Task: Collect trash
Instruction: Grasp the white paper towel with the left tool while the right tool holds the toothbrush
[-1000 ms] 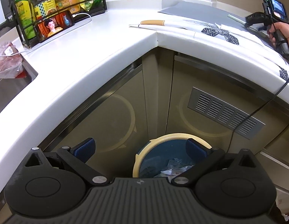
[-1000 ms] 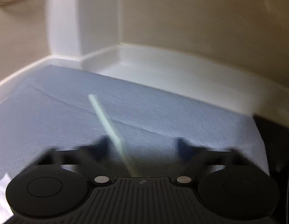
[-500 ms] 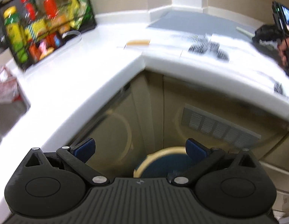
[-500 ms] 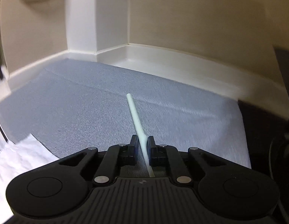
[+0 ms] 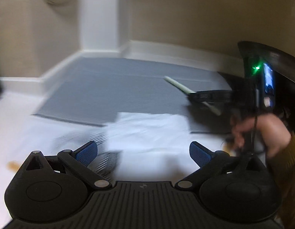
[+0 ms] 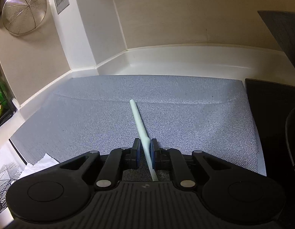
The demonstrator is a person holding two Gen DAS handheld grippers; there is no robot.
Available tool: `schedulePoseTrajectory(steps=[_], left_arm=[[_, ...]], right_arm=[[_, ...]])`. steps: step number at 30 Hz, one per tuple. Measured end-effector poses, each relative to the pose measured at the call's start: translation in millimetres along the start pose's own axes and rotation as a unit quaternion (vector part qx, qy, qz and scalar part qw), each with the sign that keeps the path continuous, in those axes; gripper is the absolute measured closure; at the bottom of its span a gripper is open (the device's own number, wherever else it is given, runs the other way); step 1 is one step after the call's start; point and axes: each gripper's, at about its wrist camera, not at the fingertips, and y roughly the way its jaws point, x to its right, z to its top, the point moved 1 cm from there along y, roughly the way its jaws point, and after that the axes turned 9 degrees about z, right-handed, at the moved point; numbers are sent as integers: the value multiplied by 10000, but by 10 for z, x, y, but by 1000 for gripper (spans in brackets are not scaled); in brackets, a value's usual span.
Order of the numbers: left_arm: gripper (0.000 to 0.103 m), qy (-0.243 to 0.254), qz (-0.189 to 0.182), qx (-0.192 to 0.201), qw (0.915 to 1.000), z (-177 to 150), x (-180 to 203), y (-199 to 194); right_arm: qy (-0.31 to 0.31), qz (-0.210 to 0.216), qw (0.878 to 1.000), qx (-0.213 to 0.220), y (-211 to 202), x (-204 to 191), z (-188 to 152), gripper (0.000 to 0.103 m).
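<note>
A pale green straw [image 6: 137, 118] sticks out forward over the grey mat [image 6: 195, 114], and my right gripper [image 6: 145, 145] is shut on its near end. The left wrist view, blurred, shows the same straw [image 5: 177, 85] in the right gripper [image 5: 202, 96], with a person's hand [image 5: 265, 133] on its handle. My left gripper [image 5: 143, 150] hangs open and holds nothing, above a white sheet of paper [image 5: 147, 127] on the white counter. That sheet overlaps the grey mat's [image 5: 109, 91] near edge.
A wire strainer [image 6: 23, 9] and vent grilles hang on the corner walls. A dark slab [image 6: 271, 118] borders the mat on the right. Black-patterned paper [image 6: 6, 171] lies at the left. A small brown scrap [image 5: 13, 165] sits on the counter at the left.
My left gripper has swung up from above the bin to over the counter, still open. My right gripper closed on the straw and now holds it pointing forward.
</note>
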Motion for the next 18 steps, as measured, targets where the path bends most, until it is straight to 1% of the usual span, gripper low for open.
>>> schedulePoseTrajectory(steps=[2, 4, 8, 9, 10, 15, 17, 18], left_arm=[[0, 147, -144, -170, 9996, 88, 149, 240], [0, 357, -207, -331, 9986, 131, 298, 435], [0, 511, -107, -761, 9957, 90, 410, 768], [0, 515, -61, -787, 9955, 72, 422, 826], [0, 482, -22, -726, 9962, 64, 425, 832], [1, 371, 72, -614, 9974, 39, 436, 781], [13, 453, -67, -394, 9982, 1, 450, 712], [29, 522, -154, -272, 9981, -17, 461, 665]], right_arm=[[6, 9, 10000, 0, -2, 2, 1, 91], [27, 30, 10000, 4, -1, 6, 3, 91], [66, 73, 10000, 15, -29, 36, -9, 91], [63, 72, 10000, 15, -29, 34, -9, 91], [63, 71, 10000, 15, -28, 33, -9, 91], [33, 51, 10000, 12, -36, 25, -16, 91], [34, 51, 10000, 14, -41, 21, -15, 91], [37, 52, 10000, 14, -40, 17, -14, 91]])
